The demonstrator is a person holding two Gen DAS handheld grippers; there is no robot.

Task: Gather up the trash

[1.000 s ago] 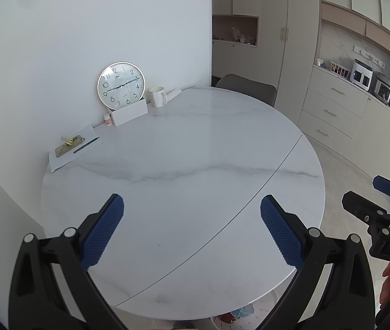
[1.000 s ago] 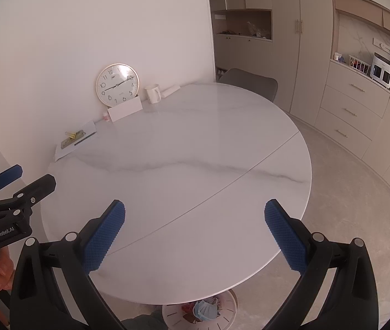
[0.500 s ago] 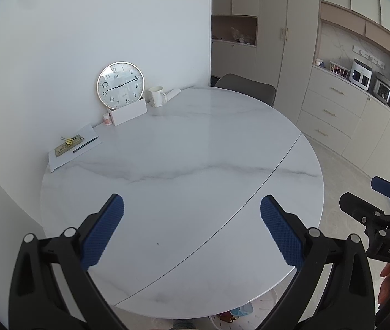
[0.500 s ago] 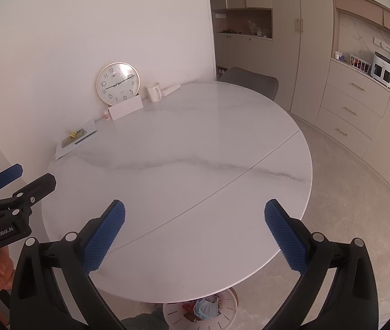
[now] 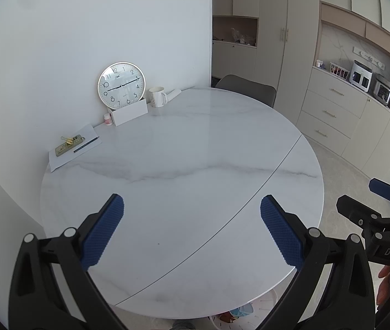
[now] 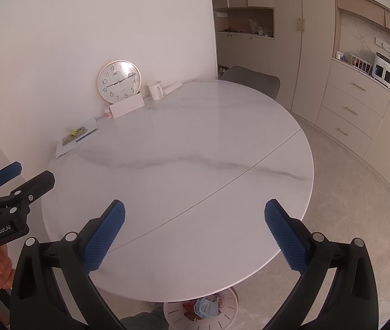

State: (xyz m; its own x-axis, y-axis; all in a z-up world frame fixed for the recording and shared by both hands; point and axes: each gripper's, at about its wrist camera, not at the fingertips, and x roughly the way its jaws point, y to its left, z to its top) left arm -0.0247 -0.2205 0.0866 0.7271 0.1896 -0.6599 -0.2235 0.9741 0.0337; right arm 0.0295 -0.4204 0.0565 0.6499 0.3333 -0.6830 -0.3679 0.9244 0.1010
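Right now both claws hang above the near edge of a round white marble table [image 5: 195, 151], each held by a person. The left claw [image 5: 192, 228] fills the bottom of its own view with its blue pads [image 5: 102, 229] spread wide apart and nothing between them. The right claw [image 6: 195, 233] stands just the same in its view, jaws gaping and empty over the tabletop. Each claw also shows at the side of the other's view, the right one at the lower right edge and the left one at the lower left, with a hand [image 6: 0, 271] wrapped around its handle.

The trash sits low at the bottom centre of the right view, under the table's near rim: a white bin [image 6: 228, 306] on the floor, with a crumpled blue face mask [image 6: 206, 306] and some reddish scraps lying in it.

At the upper left of the tabletop, against the wall, a round clock [image 5: 121, 85] leans behind a small white box [image 5: 130, 112], with a white mug [image 5: 157, 96] just to the right. Further left lies a sheet of paper [image 5: 75, 148] with a pen and gold clips on it. A grey chair [image 5: 245, 89] stands at the far side, and beige cabinets [image 5: 329, 110] fill the right of the frame.
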